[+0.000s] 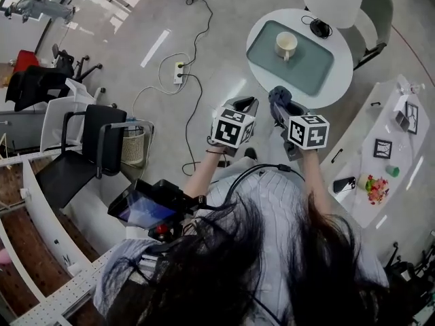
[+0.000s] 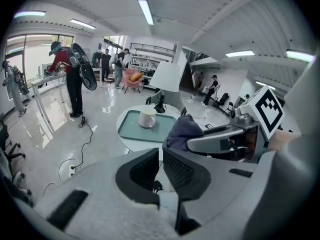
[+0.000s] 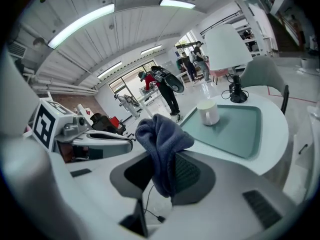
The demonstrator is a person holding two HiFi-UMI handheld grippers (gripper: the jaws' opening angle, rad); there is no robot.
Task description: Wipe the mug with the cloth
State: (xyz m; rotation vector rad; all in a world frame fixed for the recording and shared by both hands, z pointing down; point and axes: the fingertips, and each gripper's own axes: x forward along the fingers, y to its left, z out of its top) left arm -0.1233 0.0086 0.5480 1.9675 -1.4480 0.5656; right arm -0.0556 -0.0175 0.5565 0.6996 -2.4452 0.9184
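Only the right gripper view shows the right gripper's (image 3: 163, 170) jaws pinched on the one blue-grey fleece cloth (image 3: 160, 134). The left gripper view shows the left gripper's (image 2: 161, 158) jaws nearly together, empty. One cream ceramic mug (image 3: 207, 112) stands upright on one teal tray (image 3: 240, 131) on the round white tabletop (image 3: 279, 134).

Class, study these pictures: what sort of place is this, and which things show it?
Probably an open-plan office or lab: a black office chair, a power strip on the glossy floor, and long ceiling strip lights.
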